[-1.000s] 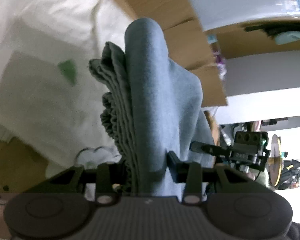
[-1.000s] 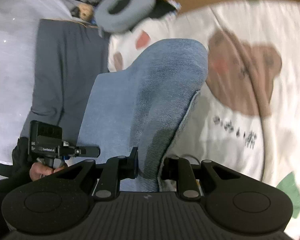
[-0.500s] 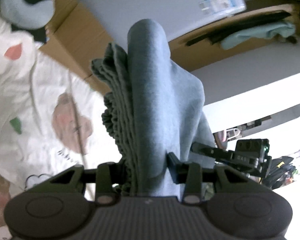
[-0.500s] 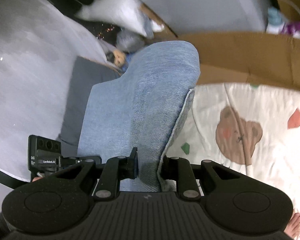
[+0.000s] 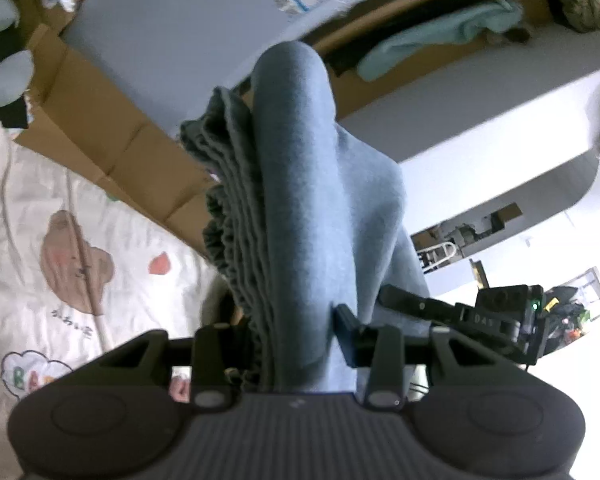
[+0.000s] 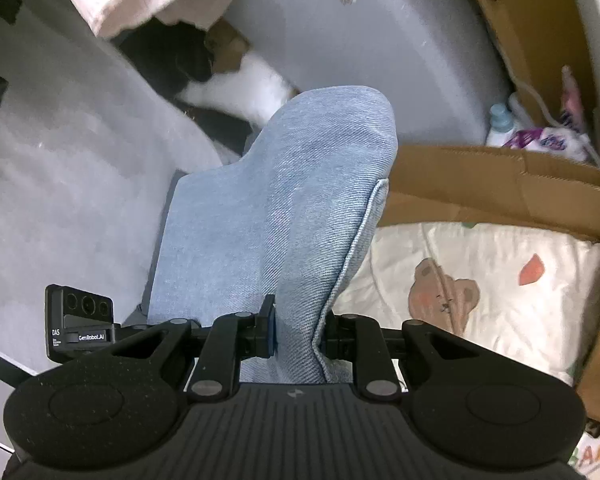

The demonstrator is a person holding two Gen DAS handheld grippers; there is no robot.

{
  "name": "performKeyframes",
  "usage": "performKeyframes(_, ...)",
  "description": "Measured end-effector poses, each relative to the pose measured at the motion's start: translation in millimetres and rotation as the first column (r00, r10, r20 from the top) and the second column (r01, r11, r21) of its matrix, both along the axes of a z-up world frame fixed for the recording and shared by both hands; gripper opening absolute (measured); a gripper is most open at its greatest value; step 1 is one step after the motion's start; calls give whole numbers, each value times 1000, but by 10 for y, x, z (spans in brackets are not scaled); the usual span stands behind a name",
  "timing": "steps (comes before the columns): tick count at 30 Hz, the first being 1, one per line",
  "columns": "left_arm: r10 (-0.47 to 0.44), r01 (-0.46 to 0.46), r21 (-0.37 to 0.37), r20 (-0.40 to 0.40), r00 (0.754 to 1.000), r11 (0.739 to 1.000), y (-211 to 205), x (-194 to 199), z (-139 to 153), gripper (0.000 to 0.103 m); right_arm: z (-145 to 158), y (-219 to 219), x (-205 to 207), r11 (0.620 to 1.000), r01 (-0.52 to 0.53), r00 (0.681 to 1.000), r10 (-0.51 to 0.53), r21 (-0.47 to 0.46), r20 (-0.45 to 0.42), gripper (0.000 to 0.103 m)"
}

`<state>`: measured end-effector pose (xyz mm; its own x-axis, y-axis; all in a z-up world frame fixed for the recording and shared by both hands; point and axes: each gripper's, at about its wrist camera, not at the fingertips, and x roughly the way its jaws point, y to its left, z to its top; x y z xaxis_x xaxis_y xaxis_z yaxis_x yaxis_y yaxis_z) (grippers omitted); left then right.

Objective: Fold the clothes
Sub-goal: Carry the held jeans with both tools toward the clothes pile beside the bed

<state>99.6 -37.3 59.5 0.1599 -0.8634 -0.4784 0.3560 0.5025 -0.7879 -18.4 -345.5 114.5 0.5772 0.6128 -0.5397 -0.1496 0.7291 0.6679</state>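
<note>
Blue denim garment (image 6: 284,216) hangs pinched between both grippers, lifted clear above the bear-print quilt (image 6: 480,280). Left gripper (image 5: 296,336) clamps a thick gathered edge; right gripper (image 6: 296,332) nips a hemmed edge narrowly. Cardboard sheets (image 5: 100,120) border the quilt, with grey plastic-wrapped bulk (image 6: 360,40) and cluttered shelves (image 5: 440,40) behind.

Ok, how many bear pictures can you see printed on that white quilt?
1 in each view, possibly the same bear. In the left wrist view a brown bear sits on the quilt at left; in the right wrist view a bear at right. Others may be hidden.
</note>
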Motion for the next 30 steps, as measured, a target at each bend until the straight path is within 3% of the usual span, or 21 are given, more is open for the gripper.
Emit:
performKeyframes(9, -88, 89, -11, 37, 995, 996, -649, -271, 265, 42, 325, -648, -584, 995, 103, 994, -102, -5, 38, 20)
performKeyframes(19, -158, 160, -48, 39, 987, 986, -1428, -412, 49, 42, 318, -1393, -961, 980, 194, 979, -191, -42, 74, 20)
performKeyframes(30, -280, 282, -74, 41, 959, 956, -2130, -374, -219, 42, 37, -2039, -1215, 939, 336, 941, -331, -71, 71, 20)
